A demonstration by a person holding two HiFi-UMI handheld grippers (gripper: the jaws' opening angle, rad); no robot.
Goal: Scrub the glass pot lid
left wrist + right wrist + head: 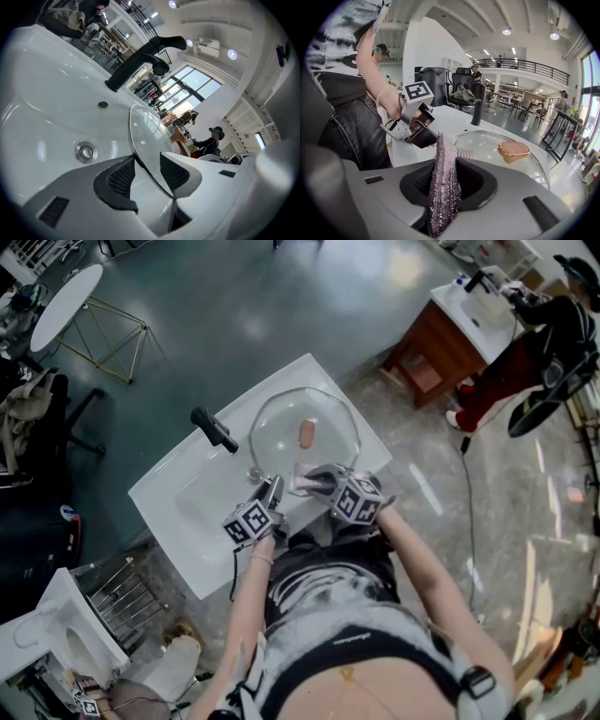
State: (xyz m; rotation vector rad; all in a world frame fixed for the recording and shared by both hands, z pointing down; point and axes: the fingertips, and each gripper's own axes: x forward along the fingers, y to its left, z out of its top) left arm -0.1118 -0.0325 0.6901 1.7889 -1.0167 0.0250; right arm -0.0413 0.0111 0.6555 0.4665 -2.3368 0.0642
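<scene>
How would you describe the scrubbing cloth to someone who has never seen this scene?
Find the white sink with the glass pot lid over it. At the lid's near rim, the right tongs pinch a cloth. It is the only purple, glittery, woven thing there; the lid's knob is smooth and brown.

The left gripper [274, 486] and right gripper [314, 482] are pale grey, each bearing a black-and-white marker cube [248, 521].

Head camera's up top, looking steeply down on the sink [178, 493] from its near edge. The left gripper view sits low and tight against the glass pot lid [145, 136], facing the faucet [140, 61]. The right gripper view, just as close, looks across that lid. All three share lid and faucet.
</scene>
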